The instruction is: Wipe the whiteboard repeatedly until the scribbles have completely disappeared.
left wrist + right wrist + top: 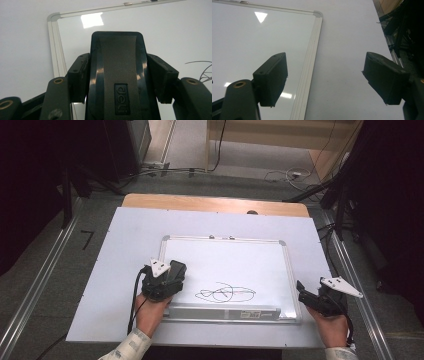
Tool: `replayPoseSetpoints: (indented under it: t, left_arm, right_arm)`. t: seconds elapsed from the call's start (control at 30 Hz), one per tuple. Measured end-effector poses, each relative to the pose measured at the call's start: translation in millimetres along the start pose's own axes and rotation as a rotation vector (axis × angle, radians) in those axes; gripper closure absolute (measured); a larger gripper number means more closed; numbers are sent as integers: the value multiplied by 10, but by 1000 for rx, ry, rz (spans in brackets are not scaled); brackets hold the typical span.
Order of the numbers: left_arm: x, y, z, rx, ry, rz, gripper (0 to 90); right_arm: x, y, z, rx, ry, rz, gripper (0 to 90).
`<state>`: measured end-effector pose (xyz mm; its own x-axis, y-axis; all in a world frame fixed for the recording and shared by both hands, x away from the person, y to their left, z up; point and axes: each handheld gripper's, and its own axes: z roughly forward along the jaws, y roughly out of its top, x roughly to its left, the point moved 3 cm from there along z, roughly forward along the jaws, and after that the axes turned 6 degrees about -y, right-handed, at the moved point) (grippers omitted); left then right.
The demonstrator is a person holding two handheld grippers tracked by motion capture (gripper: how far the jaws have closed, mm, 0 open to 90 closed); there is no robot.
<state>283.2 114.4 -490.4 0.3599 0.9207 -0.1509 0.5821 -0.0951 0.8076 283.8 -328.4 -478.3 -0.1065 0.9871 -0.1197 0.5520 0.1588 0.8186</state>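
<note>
High view overhead, facing forward-down; 2 gripper views close, low; all share whiteboard (pixel 235 265).

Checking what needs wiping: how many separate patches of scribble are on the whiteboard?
1: a dark scribble on the whiteboard, low and near the middle, just right of the eraser clamped in the left gripper. Marks beneath that gripper could be hidden.

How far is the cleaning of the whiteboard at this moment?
Done: the left claw is shut on the black eraser, over the whiteboard near its left edge. In hand: bringing it to the scribble, which looks untouched. Left: all the wiping. The right claw is open and holds nothing, beside the board's right frame.
</note>
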Motion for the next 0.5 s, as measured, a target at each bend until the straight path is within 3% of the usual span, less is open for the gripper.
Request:
replayPoseSetpoints:
  t: [0.5]
  left_arm:
    - [-61, 76, 117, 16, -65, 21, 400]
  right_arm:
    - [-4, 1, -1, -1, -1, 4, 183]
